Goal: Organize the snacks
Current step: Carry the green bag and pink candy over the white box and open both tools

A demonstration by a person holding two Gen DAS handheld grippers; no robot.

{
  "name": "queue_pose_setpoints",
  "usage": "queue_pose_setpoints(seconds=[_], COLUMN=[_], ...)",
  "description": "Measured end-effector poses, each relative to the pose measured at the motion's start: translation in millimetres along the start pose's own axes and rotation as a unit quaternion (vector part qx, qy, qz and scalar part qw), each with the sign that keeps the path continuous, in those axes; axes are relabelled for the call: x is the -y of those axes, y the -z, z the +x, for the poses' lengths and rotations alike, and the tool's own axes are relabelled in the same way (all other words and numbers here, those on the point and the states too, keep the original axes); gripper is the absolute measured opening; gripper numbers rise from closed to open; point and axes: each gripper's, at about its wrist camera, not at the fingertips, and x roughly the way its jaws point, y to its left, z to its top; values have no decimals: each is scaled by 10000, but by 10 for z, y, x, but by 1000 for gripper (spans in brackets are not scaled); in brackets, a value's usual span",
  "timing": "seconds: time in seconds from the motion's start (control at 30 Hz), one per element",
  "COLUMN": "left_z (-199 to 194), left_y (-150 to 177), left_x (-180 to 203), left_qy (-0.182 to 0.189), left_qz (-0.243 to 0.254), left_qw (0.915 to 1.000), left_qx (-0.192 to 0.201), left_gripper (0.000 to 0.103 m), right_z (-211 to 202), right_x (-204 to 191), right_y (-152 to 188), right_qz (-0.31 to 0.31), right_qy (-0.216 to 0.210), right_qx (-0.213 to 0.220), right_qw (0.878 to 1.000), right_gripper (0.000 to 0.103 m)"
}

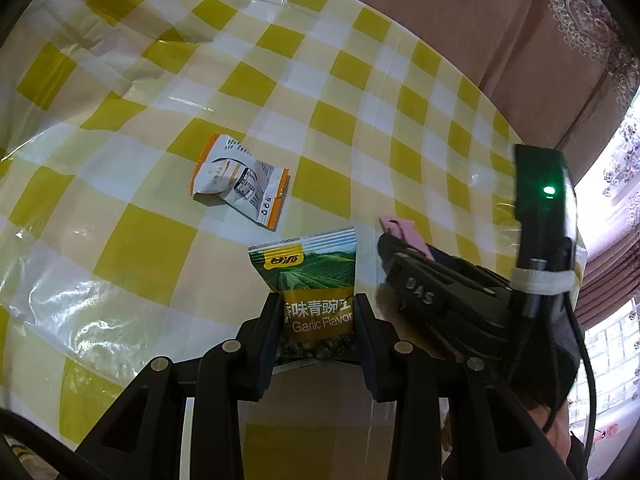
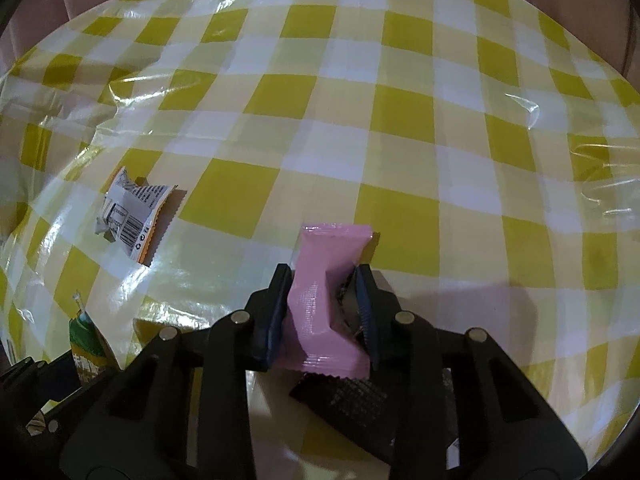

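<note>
Yellow-checked plastic covers the table (image 1: 360, 92). Far left lies a crumpled white-and-orange wrapper (image 1: 240, 182). Next, the left tool (image 1: 316, 312) grips a green pea packet (image 1: 316, 280). Rightmost, the right tool (image 2: 324, 300) pinches a pink packet (image 2: 328, 300) above a dark packet (image 2: 352, 400).
</note>
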Motion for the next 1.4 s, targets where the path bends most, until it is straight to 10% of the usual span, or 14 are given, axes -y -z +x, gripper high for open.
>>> queue_pose_setpoints(seconds=[0.63,1.4], left_z=[-222,-414], left_y=[62,859], left_x=[339,1616], left_qy=[0,739], left_qz=[441,1435], left_qw=[9986,9869], left_qx=[284,-71], left_gripper=[36,36], right_z=[-924,-1829], right_x=[262,1497], right_y=[317,1336], right_qz=[202,1293], right_qy=[249,594], right_qx=[632,651], right_qw=[9975,9877], right_gripper=[36,36])
